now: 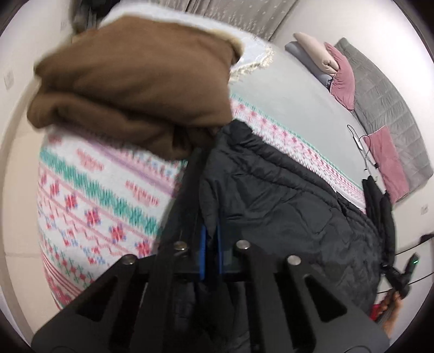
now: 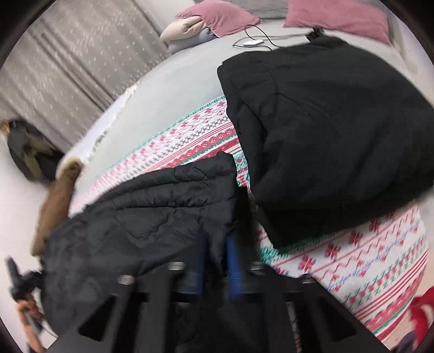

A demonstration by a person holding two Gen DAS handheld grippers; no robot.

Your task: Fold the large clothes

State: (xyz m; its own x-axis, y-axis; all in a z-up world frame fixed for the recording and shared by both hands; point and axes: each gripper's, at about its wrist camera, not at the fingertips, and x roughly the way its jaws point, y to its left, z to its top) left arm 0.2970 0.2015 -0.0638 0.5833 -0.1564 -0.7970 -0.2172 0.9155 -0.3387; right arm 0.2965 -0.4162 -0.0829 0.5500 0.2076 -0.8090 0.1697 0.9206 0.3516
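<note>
Bed [image 1: 312,89]: grey sheet with one patterned blanket [image 1: 89,195] spread over it
Puffer jacket [image 1: 284,195]: one, black and quilted, lying on the blanket near the bed edge
Left tool [image 1: 211,225]: blue pads pinched tight on the jacket's hem
Right tool [image 2: 217,244]: clamped on the jacket's other end
Other clothes: one folded brown coat [image 1: 130,87], one folded black coat [image 2: 325,130]
Pillows: two pink ones [image 2: 336,16] at the headboard
</note>
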